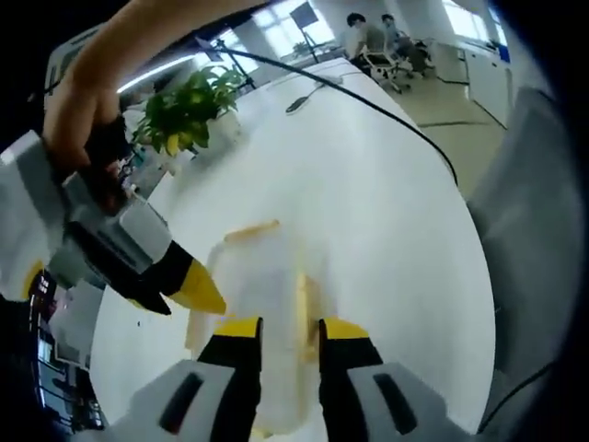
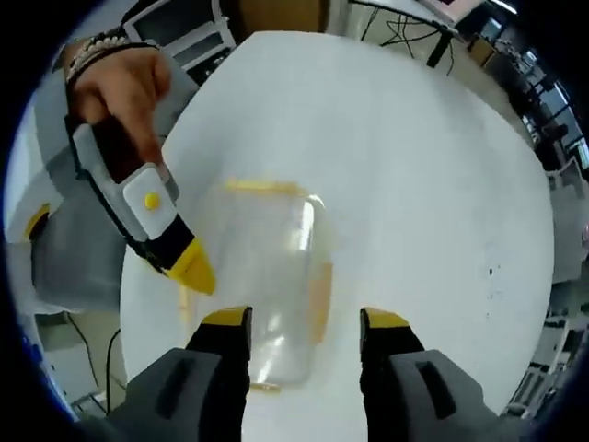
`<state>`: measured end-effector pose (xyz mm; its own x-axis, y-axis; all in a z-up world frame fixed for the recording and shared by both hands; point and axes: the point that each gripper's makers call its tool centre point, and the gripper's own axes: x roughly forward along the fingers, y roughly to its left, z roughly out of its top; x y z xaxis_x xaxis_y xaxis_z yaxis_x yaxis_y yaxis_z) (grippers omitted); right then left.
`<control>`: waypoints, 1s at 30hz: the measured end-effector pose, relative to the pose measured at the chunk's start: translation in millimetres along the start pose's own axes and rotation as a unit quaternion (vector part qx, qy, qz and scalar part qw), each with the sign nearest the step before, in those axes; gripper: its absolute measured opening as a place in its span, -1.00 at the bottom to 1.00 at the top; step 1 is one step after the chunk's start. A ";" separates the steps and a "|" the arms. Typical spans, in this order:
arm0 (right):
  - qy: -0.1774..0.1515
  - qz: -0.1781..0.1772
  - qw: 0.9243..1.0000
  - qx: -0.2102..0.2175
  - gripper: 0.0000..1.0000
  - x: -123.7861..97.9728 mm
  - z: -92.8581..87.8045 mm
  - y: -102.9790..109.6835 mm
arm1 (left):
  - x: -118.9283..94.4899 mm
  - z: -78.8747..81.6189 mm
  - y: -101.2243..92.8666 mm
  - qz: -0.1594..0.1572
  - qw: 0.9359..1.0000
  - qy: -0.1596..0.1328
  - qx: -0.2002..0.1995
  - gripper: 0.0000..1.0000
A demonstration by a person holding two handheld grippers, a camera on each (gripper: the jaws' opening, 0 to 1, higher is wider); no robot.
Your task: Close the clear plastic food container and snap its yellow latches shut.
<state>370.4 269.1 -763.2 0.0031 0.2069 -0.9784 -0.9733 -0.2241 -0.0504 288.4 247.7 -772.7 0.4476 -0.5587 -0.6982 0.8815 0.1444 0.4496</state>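
The clear plastic container (image 1: 262, 285) (image 2: 267, 258) sits on the white table (image 1: 368, 203) (image 2: 414, 147). Its yellow latches (image 1: 250, 230) (image 2: 262, 186) stick outward along the sides. My left gripper (image 1: 291, 329) hovers open over its near end, with one side latch (image 1: 304, 299) showing in the gap. My right gripper (image 2: 306, 319) stands wide open over the box's near right corner, above another latch (image 2: 320, 285). Each gripper enters the other view from the left, hand-held, tip by the container's left side: the right gripper (image 1: 198, 293) and the left gripper (image 2: 191, 267).
A potted plant (image 1: 189, 110) stands at the table's far left. A black cable (image 1: 368, 101) runs across the far part of the table. People sit on office chairs (image 1: 386, 46) in the background. The table edge (image 1: 474, 276) curves along the right.
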 end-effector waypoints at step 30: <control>-0.007 0.083 0.995 0.058 -0.52 13.5 1.7 7.4 | -0.4 -2.0 -0.6 0.001 0.999 0.030 0.015 -0.71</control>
<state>362.9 271.8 -776.5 -0.1616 0.1890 -0.9686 -0.9801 -0.1452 0.1351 288.0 249.5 -773.8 0.4582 -0.5076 -0.7297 0.8762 0.1202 0.4666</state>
